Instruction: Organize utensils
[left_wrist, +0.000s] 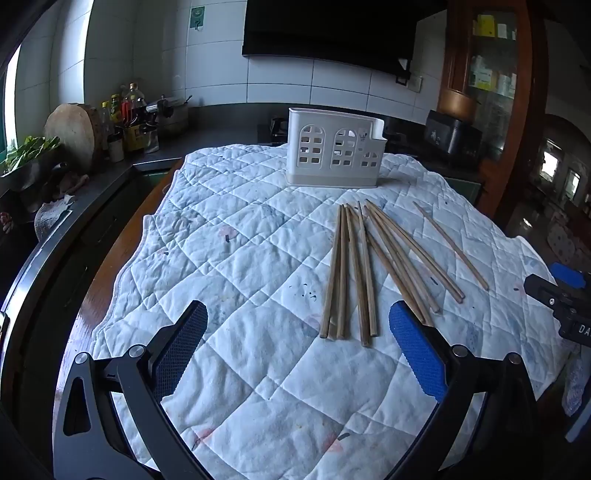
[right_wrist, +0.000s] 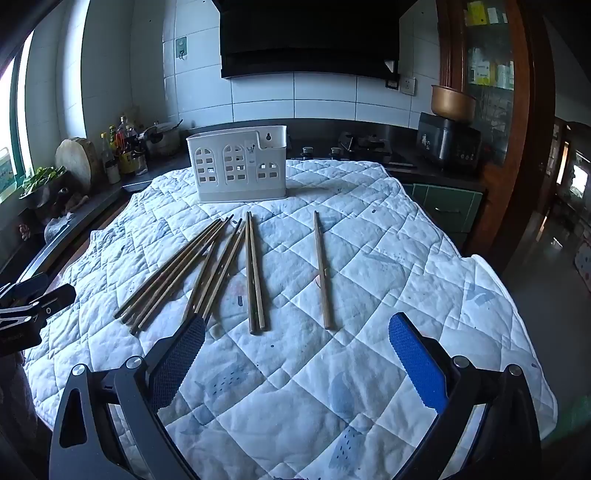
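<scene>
Right wrist view — chopsticks lengthwise toward holder, both hand-held grippers gaping, empty.

Matt wooden chopsticks, quilted cloth

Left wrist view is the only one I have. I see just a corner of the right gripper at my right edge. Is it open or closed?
Observer: The right gripper is open; nothing is between its fingers.
Operator: What lies directly ahead of it?
Observer: A tight pair of chopsticks and a single chopstick, near ends toward it.
Operator: Anything new on the holder?
Observer: Its raised back corner has a keyhole-shaped hanging hole.
</scene>
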